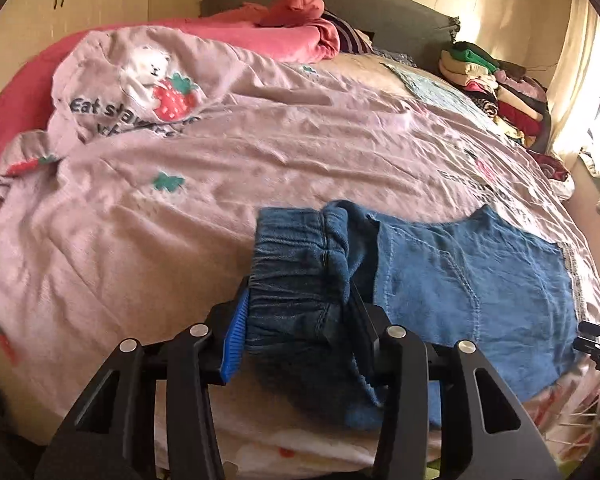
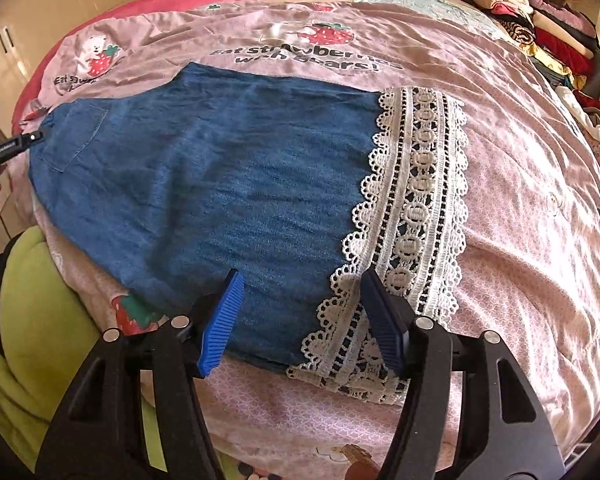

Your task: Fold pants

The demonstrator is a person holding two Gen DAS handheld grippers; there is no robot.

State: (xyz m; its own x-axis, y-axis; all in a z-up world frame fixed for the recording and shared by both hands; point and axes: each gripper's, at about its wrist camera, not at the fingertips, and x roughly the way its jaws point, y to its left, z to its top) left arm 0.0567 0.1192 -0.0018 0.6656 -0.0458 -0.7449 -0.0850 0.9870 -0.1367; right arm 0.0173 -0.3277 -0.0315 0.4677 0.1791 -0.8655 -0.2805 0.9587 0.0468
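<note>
Gripping the elastic waistband, the left gripper (image 1: pixel 296 316) had its jaws clenched on the bunched top of the pants (image 2: pixel 204 184), with dark denim filling the space between the blue pads (image 1: pixel 234 340) and spilling over them on both sides. Beyond those jaws the rest of the denim lay flat across the pink bedcover (image 1: pixel 220 160), running off to their right. The right gripper (image 2: pixel 302 320) had its jaws released and spread wide at the other end of the pants. Its left pad sat over the plain denim, and its right pad sat at the inner edge of the lace hem (image 2: pixel 416 184); whether either pad touched the cloth could not be told.

The step in hand looked like bringing one end of the pants over to meet the other. To do it well, the right jaws would need to close on both the denim and the lace edge together, so the hem did not trail. Both ends should then rise evenly, keeping the cloth lightly taut between the two grips. The waistband was gathered rather than flat, so it might need spreading once laid down. The pile of clothes (image 1: pixel 496 84) lay well beyond the jaws, out of the way.
</note>
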